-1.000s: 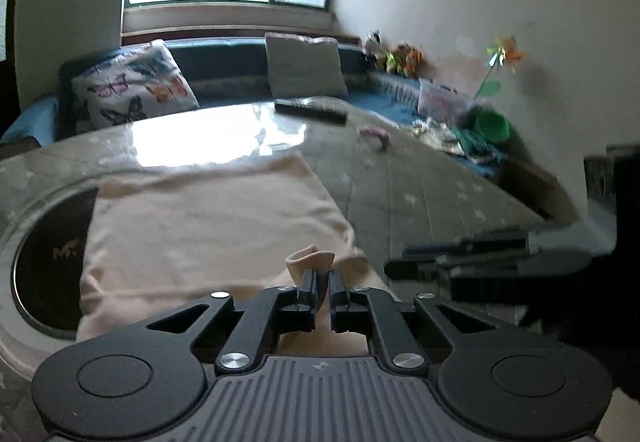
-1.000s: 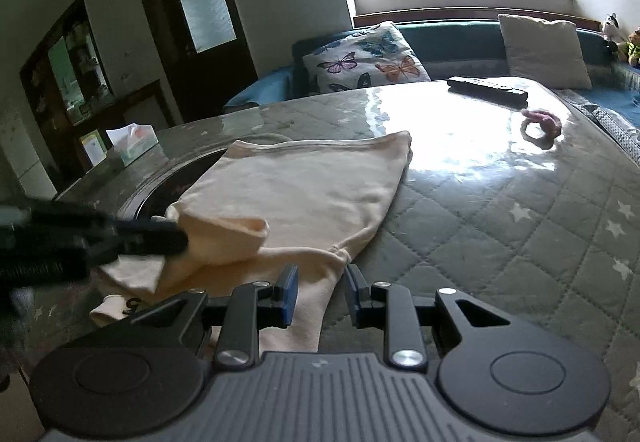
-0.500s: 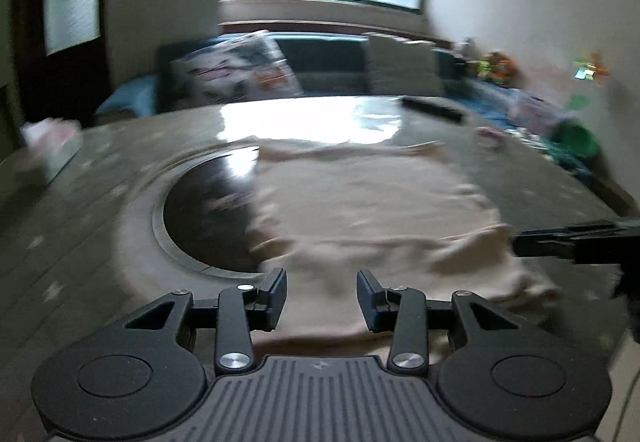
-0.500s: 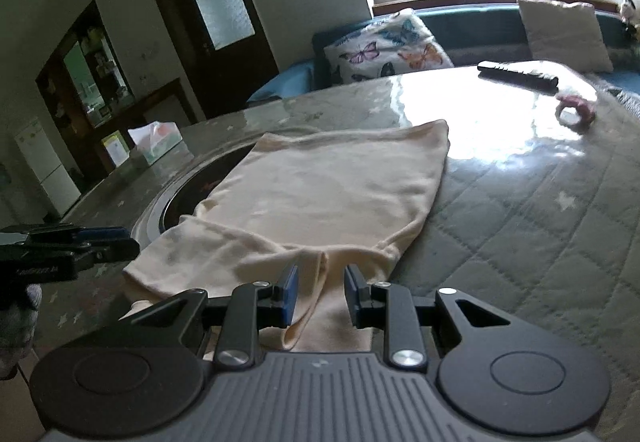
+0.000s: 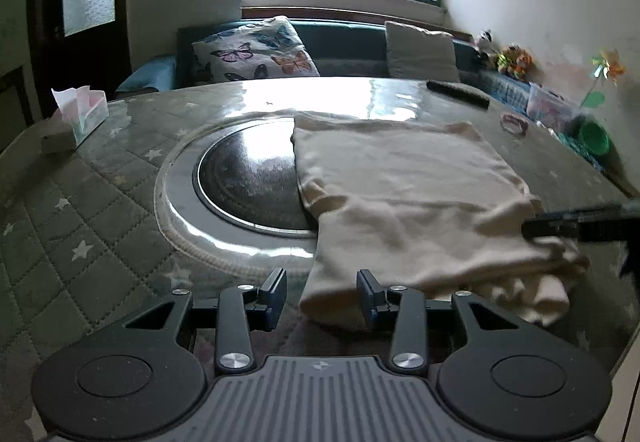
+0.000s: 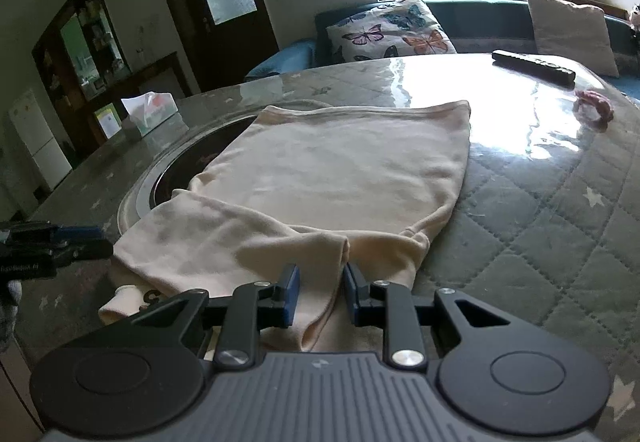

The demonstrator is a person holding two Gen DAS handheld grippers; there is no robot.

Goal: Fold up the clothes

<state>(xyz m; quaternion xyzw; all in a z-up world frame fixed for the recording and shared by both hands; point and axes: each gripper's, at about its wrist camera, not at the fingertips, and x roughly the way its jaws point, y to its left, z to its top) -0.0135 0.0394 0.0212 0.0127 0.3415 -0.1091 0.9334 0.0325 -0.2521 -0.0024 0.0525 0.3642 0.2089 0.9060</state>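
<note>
Shirt (image 6: pixel 328 178) part-folded on tabletop (image 6: pixel 540 210) w/ sleeves laid in, ahead of both released claws, left claw (image 5: pixel 322 292) & right claw (image 6: pixel 319 292); further folds prob. left.

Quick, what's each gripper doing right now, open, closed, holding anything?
Left gripper: open, holding nothing.
Right gripper: open, over the shirt edge, not gripping.

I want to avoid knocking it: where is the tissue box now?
In the left wrist view the tissue box stands at the table's far left edge, left of the round dark inset and apart from the cream garment.
</note>
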